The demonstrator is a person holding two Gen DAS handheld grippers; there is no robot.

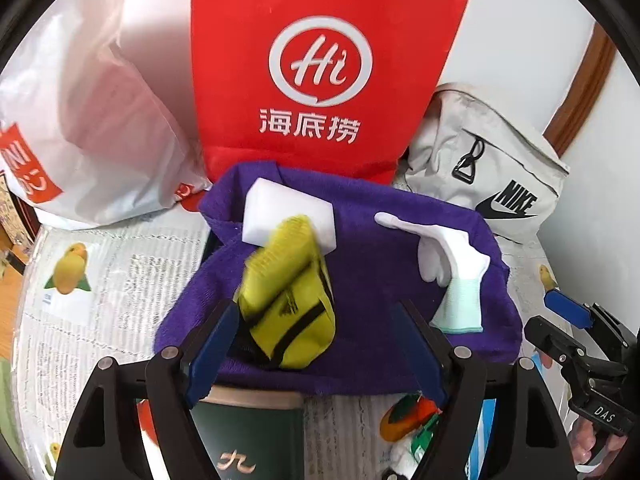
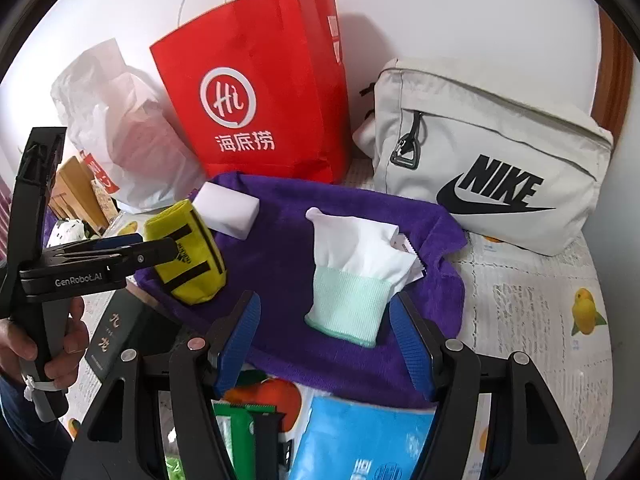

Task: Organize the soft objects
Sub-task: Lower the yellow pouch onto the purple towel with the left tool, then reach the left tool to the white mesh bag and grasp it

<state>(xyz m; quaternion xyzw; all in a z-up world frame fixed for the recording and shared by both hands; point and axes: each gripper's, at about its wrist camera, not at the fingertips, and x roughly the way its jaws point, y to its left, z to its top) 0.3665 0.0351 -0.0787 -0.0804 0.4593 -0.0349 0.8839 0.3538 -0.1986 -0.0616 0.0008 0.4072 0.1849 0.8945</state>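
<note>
A purple towel (image 1: 380,248) (image 2: 280,248) lies spread on the table. On it rest a white sponge block (image 1: 280,208) (image 2: 228,208), a yellow sock with black stripes (image 1: 288,292) (image 2: 188,256) and a white glove with a pale green cuff (image 1: 448,256) (image 2: 352,272). My left gripper (image 1: 318,306) (image 2: 160,246) is open and straddles the yellow sock, pads off it. My right gripper (image 2: 326,298) (image 1: 550,314) is open around the glove's cuff, and the glove lies flat on the towel.
A red paper bag (image 1: 320,60) (image 2: 256,100), a white plastic bag (image 1: 88,120) and a grey Nike pouch (image 2: 480,160) stand behind the towel by the wall. A dark green box (image 1: 248,432) and a blue packet (image 2: 360,432) lie in front. Newspaper-print cloth (image 2: 520,300) covers the table.
</note>
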